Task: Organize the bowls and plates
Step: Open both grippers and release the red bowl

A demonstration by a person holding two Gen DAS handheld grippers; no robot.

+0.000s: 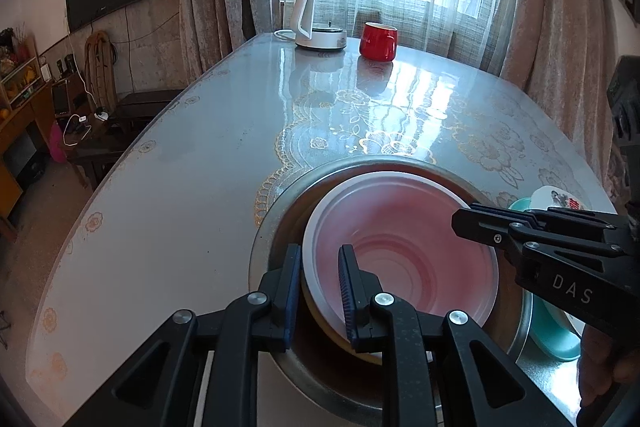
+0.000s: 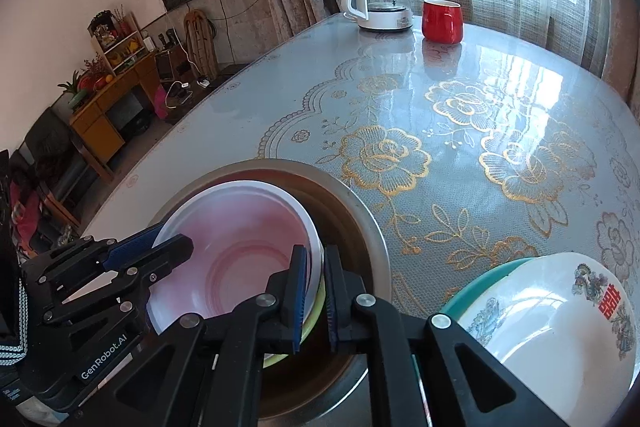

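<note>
The pink bowl (image 1: 400, 255) sits nested in a yellowish bowl (image 2: 312, 327) inside the steel basin (image 1: 280, 203) at the near edge of the desk (image 1: 180, 167). The left claw (image 1: 320, 291) is clenched on the pink bowl's near-left rim, and the right claw (image 2: 318, 291) grips its right rim together with the rim beneath. To finish well, keep both grips level and the bowl centred, so it seats flat (a tilt could jam it). A white bowl (image 2: 560, 315) on a teal plate (image 2: 480, 275) waits just right of the basin
</note>
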